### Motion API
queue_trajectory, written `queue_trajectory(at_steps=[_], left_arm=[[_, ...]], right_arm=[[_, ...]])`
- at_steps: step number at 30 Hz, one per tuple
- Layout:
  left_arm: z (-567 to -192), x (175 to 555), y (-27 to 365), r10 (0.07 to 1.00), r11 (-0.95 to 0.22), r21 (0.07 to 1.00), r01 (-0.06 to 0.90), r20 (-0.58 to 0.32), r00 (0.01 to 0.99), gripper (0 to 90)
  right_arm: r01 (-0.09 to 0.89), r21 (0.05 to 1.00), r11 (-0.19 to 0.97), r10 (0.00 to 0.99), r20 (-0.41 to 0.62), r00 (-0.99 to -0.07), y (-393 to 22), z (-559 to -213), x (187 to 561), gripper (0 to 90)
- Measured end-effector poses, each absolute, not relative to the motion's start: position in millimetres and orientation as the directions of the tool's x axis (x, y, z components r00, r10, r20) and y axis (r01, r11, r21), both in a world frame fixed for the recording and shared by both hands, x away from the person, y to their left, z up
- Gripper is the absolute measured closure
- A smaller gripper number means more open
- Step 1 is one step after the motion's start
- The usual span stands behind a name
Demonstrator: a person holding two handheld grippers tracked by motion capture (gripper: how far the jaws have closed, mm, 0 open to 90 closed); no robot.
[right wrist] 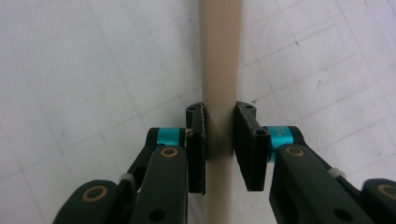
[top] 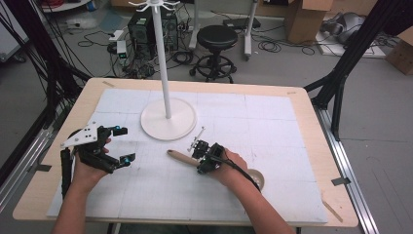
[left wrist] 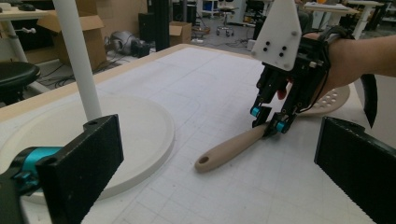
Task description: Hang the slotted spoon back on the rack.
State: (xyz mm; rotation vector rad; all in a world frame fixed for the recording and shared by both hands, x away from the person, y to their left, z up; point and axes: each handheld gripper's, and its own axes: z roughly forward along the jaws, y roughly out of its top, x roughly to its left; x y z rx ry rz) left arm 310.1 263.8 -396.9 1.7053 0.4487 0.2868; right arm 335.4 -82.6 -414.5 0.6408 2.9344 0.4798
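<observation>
A beige wooden spoon [top: 181, 157] lies flat on the white gridded mat [top: 272, 122], its handle end with a hole pointing left and its perforated head [left wrist: 332, 100] partly hidden behind the person's right hand. My right gripper [top: 198, 164] is shut on the middle of the handle [right wrist: 219, 56], both pads pressing its sides [left wrist: 268, 122]. My left gripper [top: 125, 144] rests on the mat to the left of the spoon, its jaws wide open with nothing between them [left wrist: 219, 182]. It points toward the spoon's handle [left wrist: 229, 147].
A white hanger stand [top: 168, 122] with a round base and tall pole stands behind the spoon, close to the left gripper's far side [left wrist: 140, 130]. Beyond the table's far edge are a black stool [top: 216, 36], a computer tower [top: 143, 29] and cardboard boxes [top: 304, 17].
</observation>
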Motion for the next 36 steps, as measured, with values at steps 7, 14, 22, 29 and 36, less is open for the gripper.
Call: queue_trajectory(at_steps=[7,14,22,29,36], left_arm=[[-397.0,310.2,263.8,0.447,-0.135,0.981,0.136,-0.062,0.892,1.7],[-397.4,310.6,263.6,0.447,-0.138,0.981,0.138,-0.063,0.892,1.7],[-397.3,310.5,263.3,0.447,-0.143,0.98,0.136,-0.059,0.893,1.7],[-396.8,310.1,264.0,0.448,-0.137,0.981,0.135,-0.06,0.892,1.7],[-396.7,310.5,265.2,0.449,-0.131,0.982,0.135,-0.063,0.891,1.7]], right_arm=[[0.403,0.341,0.849,0.432,-0.009,-0.902,-86.3,-413.9,336.4,63.5],[0.427,0.336,0.84,0.443,0.031,-0.896,-95.4,-411.3,338.4,58.4],[0.409,0.319,0.855,0.426,0.019,-0.904,-86.9,-415.0,338.4,70.5],[0.386,0.323,0.864,0.394,0.042,-0.918,-88.5,-413.4,343.0,76.0],[0.384,0.494,0.78,0.423,0.036,-0.905,-109.9,-380.0,344.2,76.1]])
